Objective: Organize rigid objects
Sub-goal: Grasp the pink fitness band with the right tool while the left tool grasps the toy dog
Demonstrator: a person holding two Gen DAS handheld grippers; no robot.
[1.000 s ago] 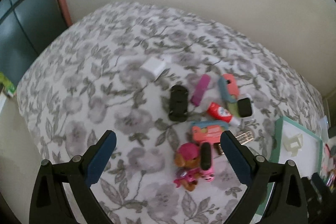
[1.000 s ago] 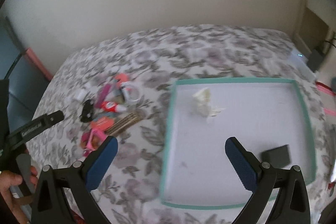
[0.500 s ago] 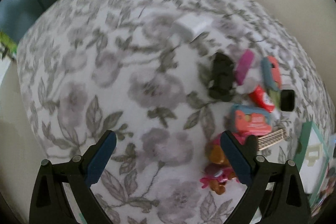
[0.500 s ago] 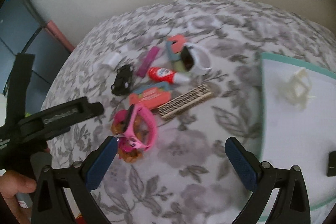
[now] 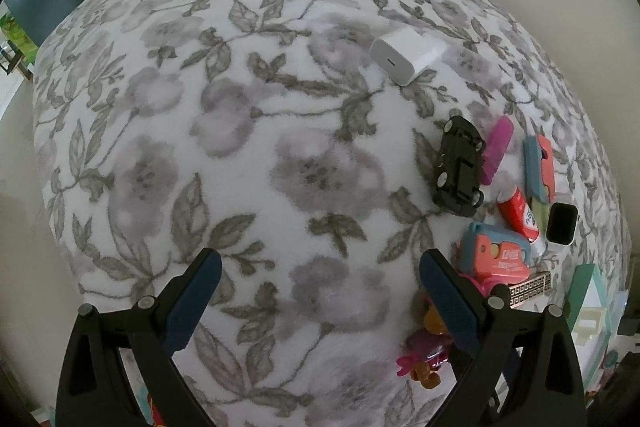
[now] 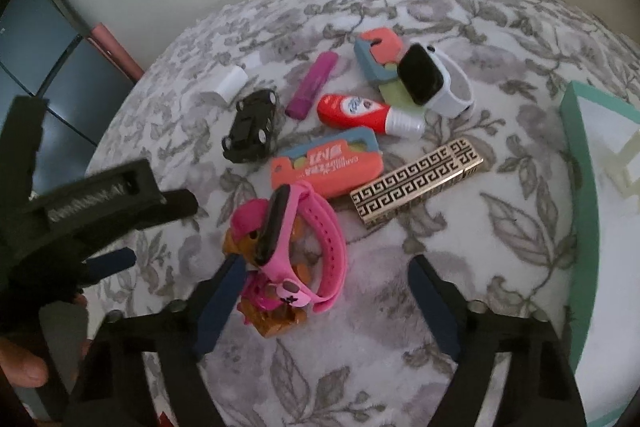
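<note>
Two grippers hang over the floral bed. The right gripper (image 6: 320,291), jaws closing with nothing pressed yet, straddles the pink watch (image 6: 304,247) on the toy figure (image 6: 268,307); next, pinch it and carry it to the teal tray (image 6: 580,227). The left gripper (image 5: 320,287) gapes empty. The red case (image 6: 328,167) bears unreadable lettering.

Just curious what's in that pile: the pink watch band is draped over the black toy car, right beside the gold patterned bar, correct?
Not quite. In the right wrist view the pink watch band is draped over a small toy figure, not the black toy car, which lies apart. The gold patterned bar is indeed beside it.
</note>
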